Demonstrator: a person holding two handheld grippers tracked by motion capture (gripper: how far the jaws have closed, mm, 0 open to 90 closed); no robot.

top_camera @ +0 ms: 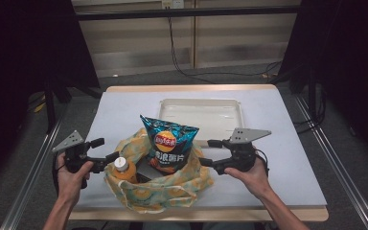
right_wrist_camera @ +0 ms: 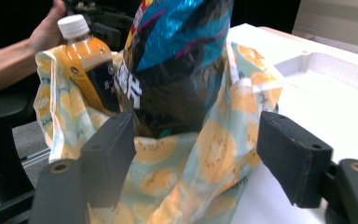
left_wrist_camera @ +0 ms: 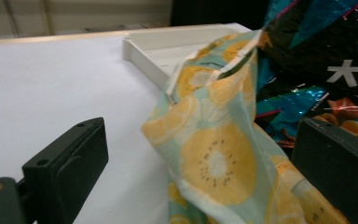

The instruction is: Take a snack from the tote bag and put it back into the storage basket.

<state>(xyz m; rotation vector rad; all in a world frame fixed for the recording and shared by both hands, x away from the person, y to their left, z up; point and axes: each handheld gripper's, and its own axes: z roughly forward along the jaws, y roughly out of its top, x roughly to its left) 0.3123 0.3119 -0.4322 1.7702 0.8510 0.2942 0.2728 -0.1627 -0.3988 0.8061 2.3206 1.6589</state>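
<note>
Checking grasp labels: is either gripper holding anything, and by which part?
Nothing is held: left gripper and right gripper stand open beside the fabric bag.

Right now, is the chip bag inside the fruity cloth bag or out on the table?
Inside. The chip bag stands upright in the cloth bag, its top sticking out beside the orange bottle.

Lab: dark curtains (top_camera: 24,57), rig frame (top_camera: 187,13)
</note>
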